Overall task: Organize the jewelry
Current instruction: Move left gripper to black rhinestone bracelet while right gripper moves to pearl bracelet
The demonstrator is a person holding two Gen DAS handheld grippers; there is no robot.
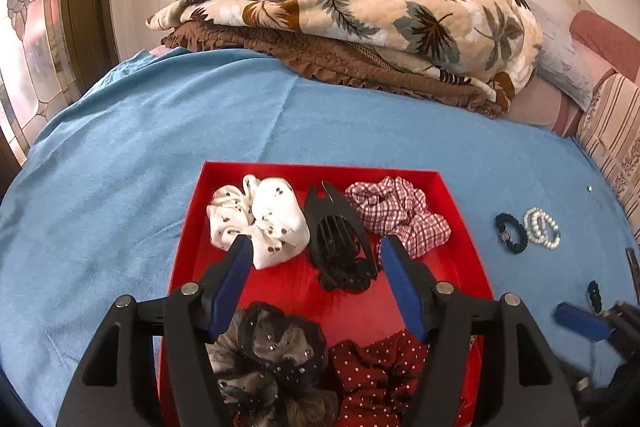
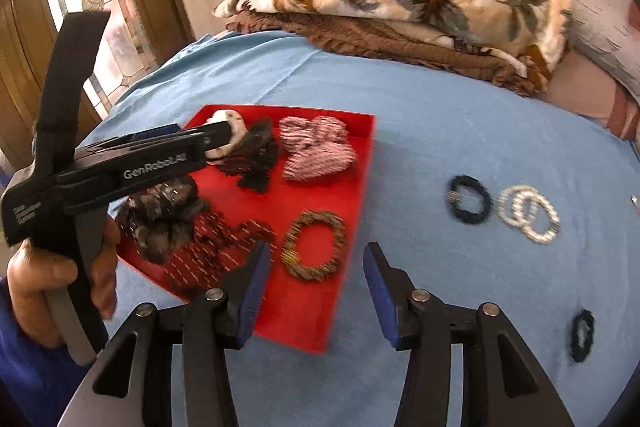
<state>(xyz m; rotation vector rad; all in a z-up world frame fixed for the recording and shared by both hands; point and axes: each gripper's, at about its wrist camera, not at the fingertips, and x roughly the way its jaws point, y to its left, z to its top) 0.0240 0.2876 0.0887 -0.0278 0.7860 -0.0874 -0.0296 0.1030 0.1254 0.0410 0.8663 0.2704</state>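
Both grippers are standing open and empty: the left gripper (image 1: 316, 251) is hovering over the red tray (image 1: 460, 227), the right gripper (image 2: 316, 263) at its near edge. Right of the tray, the pearl bracelets (image 2: 528, 213) are lying on the blue sheet (image 2: 440, 131); probably light, slippery beads, best pinched across one strand.

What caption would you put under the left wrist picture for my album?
Open left gripper hovers over a red tray of scrunchies and a black hair claw on a blue bedsheet.
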